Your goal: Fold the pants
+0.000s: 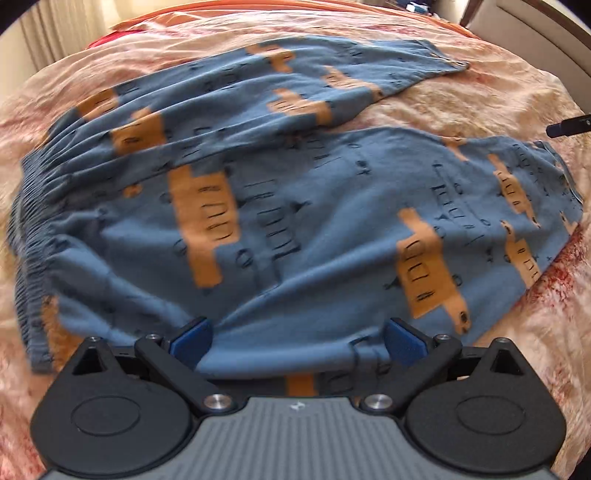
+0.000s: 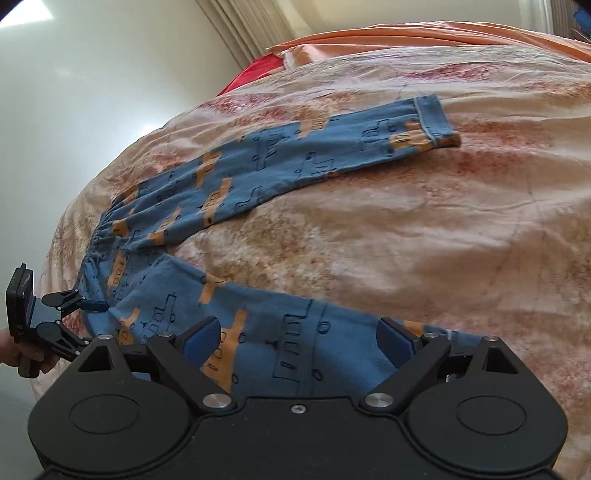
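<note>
Blue pants [image 1: 314, 206] with orange patches lie spread on a floral bed cover [image 1: 461, 107], waistband [image 1: 26, 229] at the left and the two legs apart in a V. My left gripper [image 1: 295, 338] hangs open over the near edge of the cloth, and its blue pads [image 1: 190, 338] grip nothing. In the right wrist view the pants [image 2: 258, 166] run from the waistband [image 2: 99, 236] out to the far cuff [image 2: 432, 118]. My right gripper [image 2: 300, 339] is open above the near leg [image 2: 295, 325], holding nothing. The left gripper [image 2: 96, 321] shows beside the waistband, held by a hand [image 2: 14, 354].
An orange sheet [image 2: 424, 35] and a red cloth [image 2: 258, 70] lie at the bed's far end, with curtains [image 2: 243, 29] and a white wall [image 2: 92, 110] behind. A headboard [image 1: 517, 33] stands at the far right. The right gripper's tip [image 1: 570, 125] pokes in at the right edge.
</note>
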`<state>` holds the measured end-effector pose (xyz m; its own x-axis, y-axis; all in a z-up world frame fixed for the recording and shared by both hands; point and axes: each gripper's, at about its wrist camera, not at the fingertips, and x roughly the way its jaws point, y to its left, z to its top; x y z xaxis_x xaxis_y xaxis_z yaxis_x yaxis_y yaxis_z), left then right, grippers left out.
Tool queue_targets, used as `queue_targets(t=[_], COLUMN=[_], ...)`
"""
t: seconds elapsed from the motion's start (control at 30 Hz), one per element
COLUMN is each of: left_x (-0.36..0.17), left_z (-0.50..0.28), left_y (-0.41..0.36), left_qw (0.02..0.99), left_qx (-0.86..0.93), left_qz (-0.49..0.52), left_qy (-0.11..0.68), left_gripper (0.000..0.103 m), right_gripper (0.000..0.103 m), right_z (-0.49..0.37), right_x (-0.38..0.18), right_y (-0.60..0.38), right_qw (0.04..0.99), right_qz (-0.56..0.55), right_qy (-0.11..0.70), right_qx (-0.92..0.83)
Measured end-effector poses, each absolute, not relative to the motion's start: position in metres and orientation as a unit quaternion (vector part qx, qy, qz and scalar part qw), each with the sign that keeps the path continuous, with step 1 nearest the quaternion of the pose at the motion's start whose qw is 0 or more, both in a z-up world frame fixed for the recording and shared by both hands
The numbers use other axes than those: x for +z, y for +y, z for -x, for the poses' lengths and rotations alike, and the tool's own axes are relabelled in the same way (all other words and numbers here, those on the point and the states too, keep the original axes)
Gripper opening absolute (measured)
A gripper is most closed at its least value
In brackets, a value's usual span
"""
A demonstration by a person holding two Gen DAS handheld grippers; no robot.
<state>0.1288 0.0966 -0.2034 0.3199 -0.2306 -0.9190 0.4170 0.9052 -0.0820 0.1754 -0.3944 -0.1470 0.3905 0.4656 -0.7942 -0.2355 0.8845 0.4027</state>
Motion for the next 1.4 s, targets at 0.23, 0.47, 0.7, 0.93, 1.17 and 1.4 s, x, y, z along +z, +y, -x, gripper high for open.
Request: queue_targets(t=[0.23, 0.47, 0.7, 0.93, 1.17, 1.4], left_x=[-0.16, -0.122, -0.147, -0.18, -0.185, -0.147], left_z=[-0.141, -0.26, -0.362, -0.391, -0.399, -0.359], left_y=[0.142, 0.174, 0.185, 0.185, 0.182, 0.173], left_qw=[0.838, 0.868, 0.852, 0.811, 0.763, 0.787], left_qx=[-0.184, -0.168, -0.197, -0.26, -0.325, -0.353], left_qz=[-0.054, -0.076, -0.125, -0.139, -0.168, -0.221], left_qy=[0.51, 0.46, 0.468, 0.506, 0.533, 0.455], left_gripper=[0.101, 0.102, 0.084, 0.045, 0.001, 0.001], right_gripper=[0.1, 0.102, 0.102, 0.102, 0.102, 0.099], right_z=[-0.207, -0.294, -0.37, -0.408, -0.416, -0.433], right_x=[-0.134, -0.122, -0.131, -0.143, -0.154, -0.155], right_y=[-0.327, -0.258, -0.211, -0.203, -0.191, -0.173], right_qw=[0.822, 0.821, 0.815, 0.815, 0.8, 0.763], right_qz=[-0.068, -0.008, 0.083, 0.081, 0.115, 0.228], right_qy=[0.497, 0.473, 0.461, 0.468, 0.475, 0.433], right_qx=[0.27, 0.321, 0.342, 0.331, 0.348, 0.423])
